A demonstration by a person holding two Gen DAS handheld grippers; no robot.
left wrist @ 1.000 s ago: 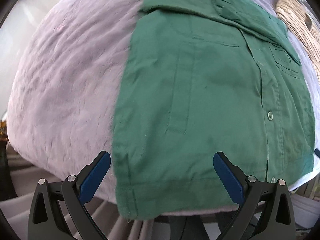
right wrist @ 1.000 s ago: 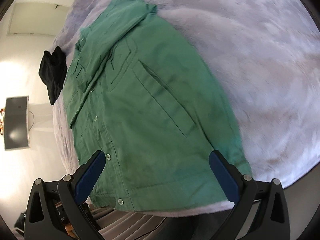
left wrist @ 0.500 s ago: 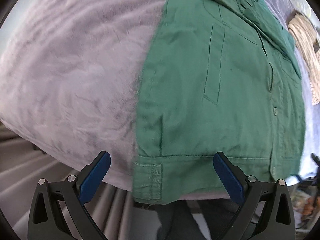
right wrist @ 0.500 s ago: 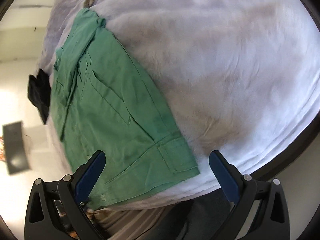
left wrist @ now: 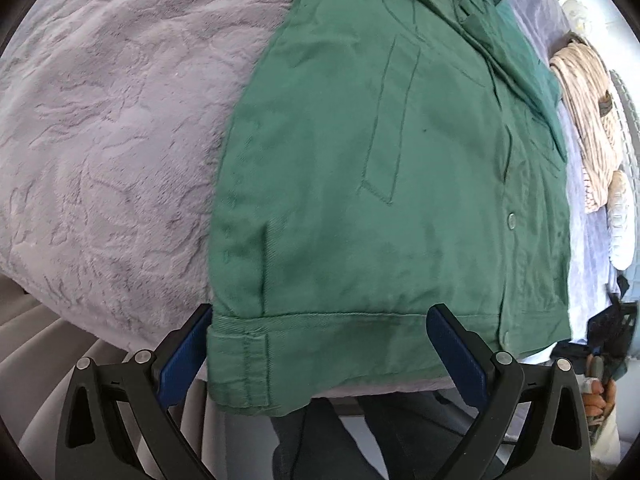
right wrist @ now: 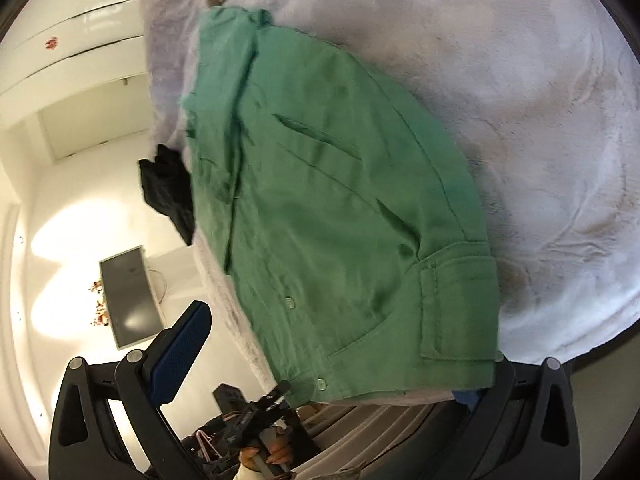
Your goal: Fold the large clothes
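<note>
A green button-up shirt (left wrist: 380, 184) lies flat on a lilac plush blanket (left wrist: 112, 112), sleeves folded in, its hem hanging at the near edge. My left gripper (left wrist: 320, 356) is open, its blue pads on either side of the hem's left part, the cuff corner by the left pad. In the right wrist view the same shirt (right wrist: 332, 216) lies across the middle. My right gripper (right wrist: 332, 356) is open at the hem, with the cuff corner (right wrist: 456, 312) draped over its right finger.
A beige knitted garment (left wrist: 588, 120) lies at the far right of the bed. A black garment (right wrist: 168, 192) lies at the bed's far edge. A monitor (right wrist: 128, 296) stands beyond on the white wall side. The bed's front edge drops to a grey skirt (left wrist: 40, 344).
Both grippers have dropped closer to the shirt's hem at the bed's near edge. The hem now lies between each pair of open fingers, and the right view has swung toward the room.
</note>
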